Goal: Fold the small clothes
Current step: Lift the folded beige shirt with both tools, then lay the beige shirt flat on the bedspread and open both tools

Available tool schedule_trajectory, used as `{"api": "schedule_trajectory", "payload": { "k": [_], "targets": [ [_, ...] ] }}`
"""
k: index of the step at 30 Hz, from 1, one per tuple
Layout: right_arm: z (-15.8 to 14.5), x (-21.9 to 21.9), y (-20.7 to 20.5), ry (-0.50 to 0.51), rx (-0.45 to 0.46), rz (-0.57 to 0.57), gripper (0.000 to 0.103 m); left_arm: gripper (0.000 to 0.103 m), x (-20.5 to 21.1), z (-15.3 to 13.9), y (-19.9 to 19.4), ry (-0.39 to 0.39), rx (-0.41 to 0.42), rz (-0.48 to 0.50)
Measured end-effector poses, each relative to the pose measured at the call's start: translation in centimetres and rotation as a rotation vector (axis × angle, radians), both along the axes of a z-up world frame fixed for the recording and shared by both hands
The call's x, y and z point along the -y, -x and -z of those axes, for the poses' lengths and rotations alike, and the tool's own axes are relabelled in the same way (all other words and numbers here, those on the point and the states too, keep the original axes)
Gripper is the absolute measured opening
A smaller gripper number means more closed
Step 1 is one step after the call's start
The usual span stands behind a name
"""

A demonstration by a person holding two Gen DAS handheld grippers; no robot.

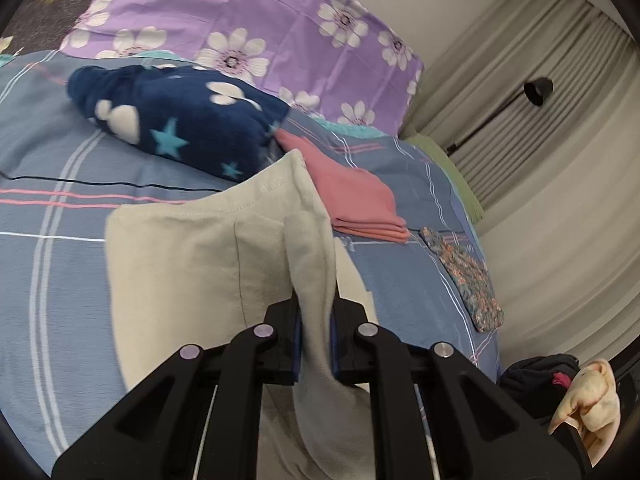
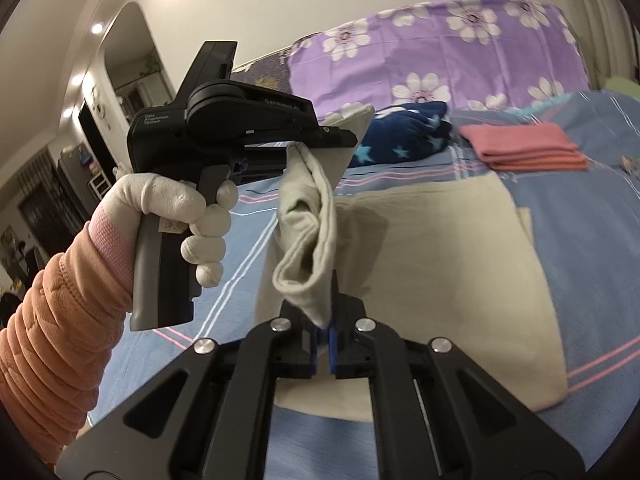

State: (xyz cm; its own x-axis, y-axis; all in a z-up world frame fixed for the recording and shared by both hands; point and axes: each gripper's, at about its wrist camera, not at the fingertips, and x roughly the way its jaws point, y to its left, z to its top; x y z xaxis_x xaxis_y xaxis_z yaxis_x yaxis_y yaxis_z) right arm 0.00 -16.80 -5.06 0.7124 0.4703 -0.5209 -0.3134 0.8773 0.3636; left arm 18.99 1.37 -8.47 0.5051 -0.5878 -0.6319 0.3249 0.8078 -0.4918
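Note:
A cream-grey garment (image 1: pixel 192 264) lies partly on the blue plaid bed (image 1: pixel 48 184), with one edge lifted. My left gripper (image 1: pixel 316 320) is shut on a bunched fold of it. My right gripper (image 2: pixel 325 322) is shut on another corner of the same garment (image 2: pixel 440 280), which hangs in a loop between the two. The left gripper (image 2: pixel 320 140) also shows in the right wrist view, held by a white-gloved hand above the bed.
A folded pink cloth (image 1: pixel 360 204) and a small floral piece (image 1: pixel 468 276) lie to the right on the bed. A navy star blanket (image 1: pixel 180 120) and a purple flowered pillow (image 1: pixel 256 12) sit behind. More clothes (image 1: pixel 560 384) are heaped off the bed's right edge.

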Motion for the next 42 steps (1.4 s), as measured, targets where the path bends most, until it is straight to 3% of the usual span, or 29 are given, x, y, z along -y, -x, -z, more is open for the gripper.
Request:
{"api": "schedule_trajectory", "payload": {
  "k": [15, 22, 30, 34, 36, 38, 39, 42],
  "targets": [
    [4.5, 9.8, -0.1, -0.145, -0.131, 0.122, 0.003, 0.009, 12.3, 4.5, -1.5, -0.184, -0.06, 0.079],
    [6.5, 11.8, -0.1, -0.183, -0.186, 0.148, 0.003, 0.009, 15.2, 7.2, -2.2, -0.272, -0.087, 0.071],
    [7.3, 12.9, -0.2, -0.229, -0.225, 0.142, 0.003, 0.012, 16.7, 8.2, -2.5, -0.313, -0.09, 0.058],
    [8.8, 13.1, -0.2, -0.248, -0.29, 0.137, 0.004, 0.018, 16.9, 6.8, -1.8, -0.279, -0.072, 0.069],
    [9.5, 13.3, -0.2, -0.255, -0.316, 0.139, 0.005, 0.022, 16.7, 4.6, -0.6, -0.243, -0.018, 0.09],
    [9.7, 13.5, -0.2, -0.264, -0.322, 0.136, 0.005, 0.029, 16.3, 2.1, 1.4, -0.24, 0.067, 0.117],
    [9.8, 13.6, -0.1, -0.267, -0.323, 0.135, 0.005, 0.041, 16.0, 1.2, 2.5, -0.243, 0.105, 0.124],
    [9.6, 13.7, -0.1, -0.261, -0.324, 0.136, 0.009, 0.054, 14.7, -0.6, 6.5, -0.304, 0.206, 0.156]
  ]
}}
